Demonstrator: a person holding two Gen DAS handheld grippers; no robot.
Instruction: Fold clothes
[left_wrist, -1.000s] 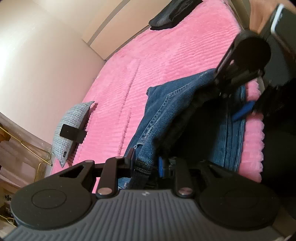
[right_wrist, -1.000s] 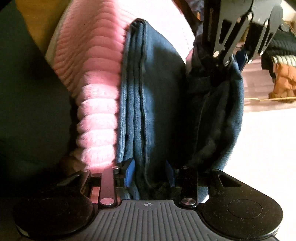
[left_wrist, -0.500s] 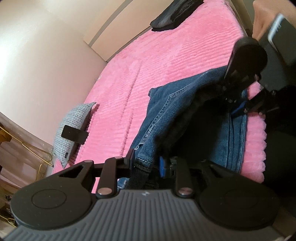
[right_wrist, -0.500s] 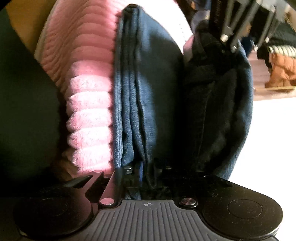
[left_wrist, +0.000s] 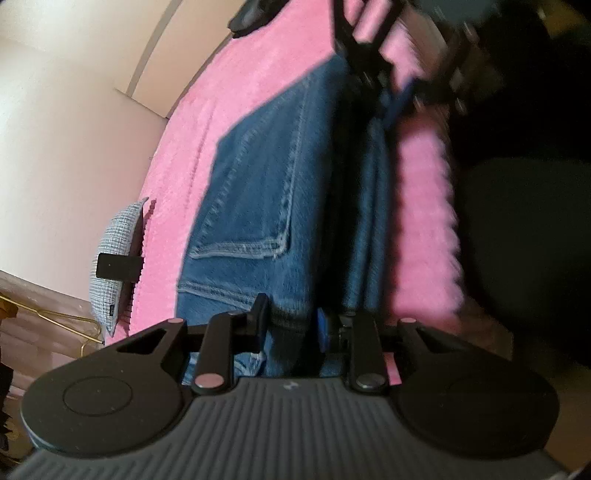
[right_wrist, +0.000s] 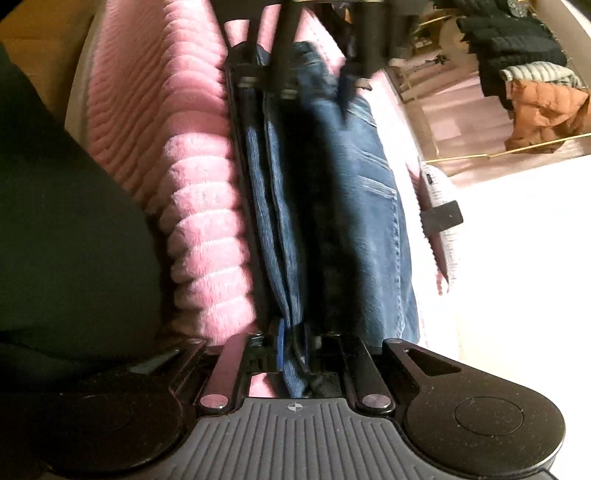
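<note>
The left black two-finger gripper (left_wrist: 291, 325) points forward along the folded fabric, its jaws set a little apart with a thick fold filling the gap between them. The right black two-finger gripper (right_wrist: 293, 341) faces it from the opposite end, jaws drawn close together and pinching several layers. Each gripper shows blurred at the top of the other's view.

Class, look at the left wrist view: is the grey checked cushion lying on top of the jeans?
No. The grey checked cushion sits at the far edge of the pink bedspread, clear of the jeans.
</note>
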